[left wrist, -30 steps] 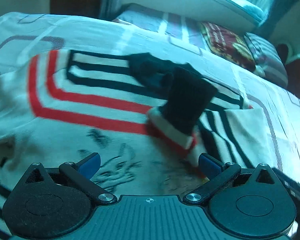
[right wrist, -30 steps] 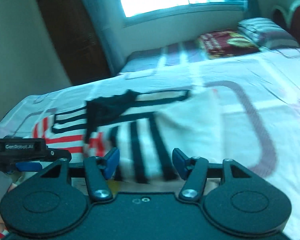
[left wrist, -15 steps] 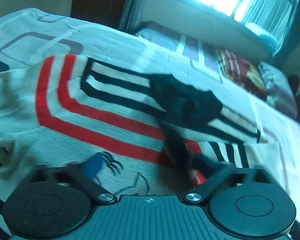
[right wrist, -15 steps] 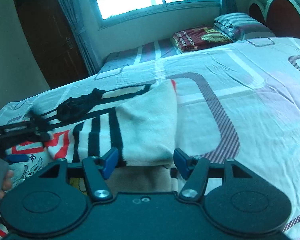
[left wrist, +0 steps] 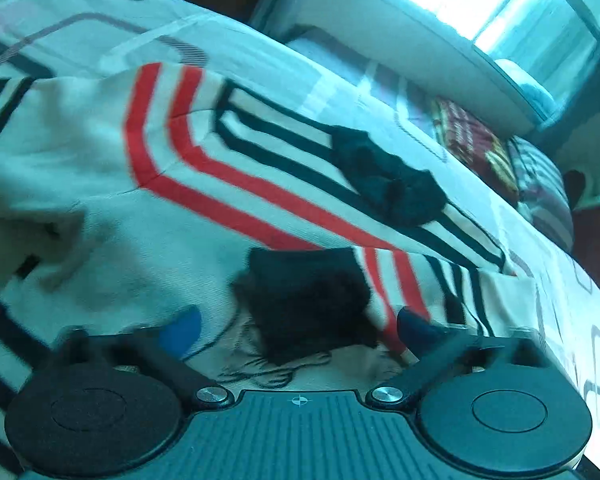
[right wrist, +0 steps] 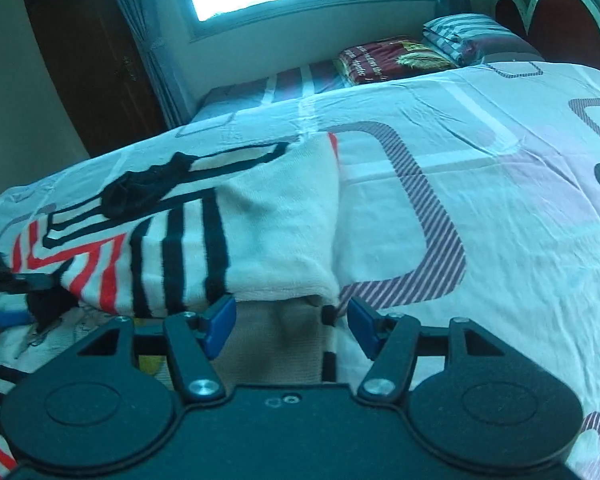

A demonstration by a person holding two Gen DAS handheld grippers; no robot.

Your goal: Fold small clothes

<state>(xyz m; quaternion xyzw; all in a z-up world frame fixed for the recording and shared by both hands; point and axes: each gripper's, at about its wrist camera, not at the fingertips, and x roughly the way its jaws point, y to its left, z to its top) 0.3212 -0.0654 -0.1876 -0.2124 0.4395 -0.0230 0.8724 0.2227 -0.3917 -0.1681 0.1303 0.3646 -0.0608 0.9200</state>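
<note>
My landmark is the white knitted sweater with red and black angular stripes, spread on the patterned white bedsheet.

Left of the sweater's middle, my left gripper hangs over its printed chest with the jaws as wide as they go and nothing clamped. The dark cuff of the folded-in sleeve lies between the blue pads, neither pressing it. I judge I have laid it there so the sleeve stays across the front. A second ago that cuff stood upright above the chest; now it lies flat, and the jaws closed partway and have just been opening again.

A small black crumpled garment rests on the sweater's far stripes.

At the sweater's right edge, my right gripper sits half open around the folded white side panel. I cannot tell whether the pads pinch it. Since half a second ago, its opening looks unchanged.
</note>
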